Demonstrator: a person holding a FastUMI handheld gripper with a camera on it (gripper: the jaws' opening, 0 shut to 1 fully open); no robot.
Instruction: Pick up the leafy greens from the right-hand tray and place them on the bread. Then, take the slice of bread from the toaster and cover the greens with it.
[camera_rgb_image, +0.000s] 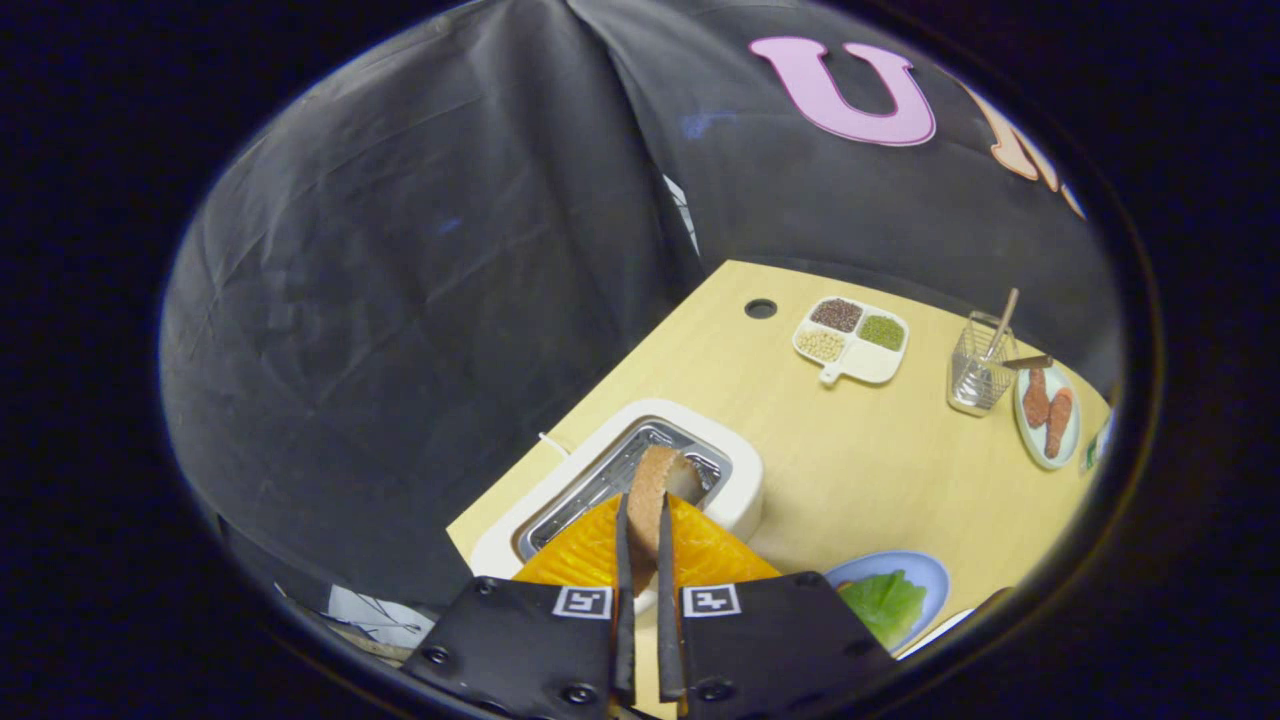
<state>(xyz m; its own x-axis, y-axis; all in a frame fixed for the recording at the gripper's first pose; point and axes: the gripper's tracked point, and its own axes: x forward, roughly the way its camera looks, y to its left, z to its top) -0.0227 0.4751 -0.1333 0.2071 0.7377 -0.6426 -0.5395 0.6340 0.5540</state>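
Note:
A brown-crusted slice of bread (652, 478) stands on edge between my two fingers, just above the slot of the white toaster (742, 478). My gripper (643, 500) is shut on the slice, one finger pressing on each flat side. The slice's lower part is hidden behind the fingers. To the right of the fingers, close by, the leafy greens (885, 605) lie on a blue plate (925, 568); whether bread lies under them I cannot tell.
All of this sits on a light wooden table (840, 470). Beyond the toaster stand a white divided dish of grains (852, 340), a clear holder with a stick (980, 368) and a plate of reddish food (1047, 415). A round hole (760, 308) is near the table's far edge.

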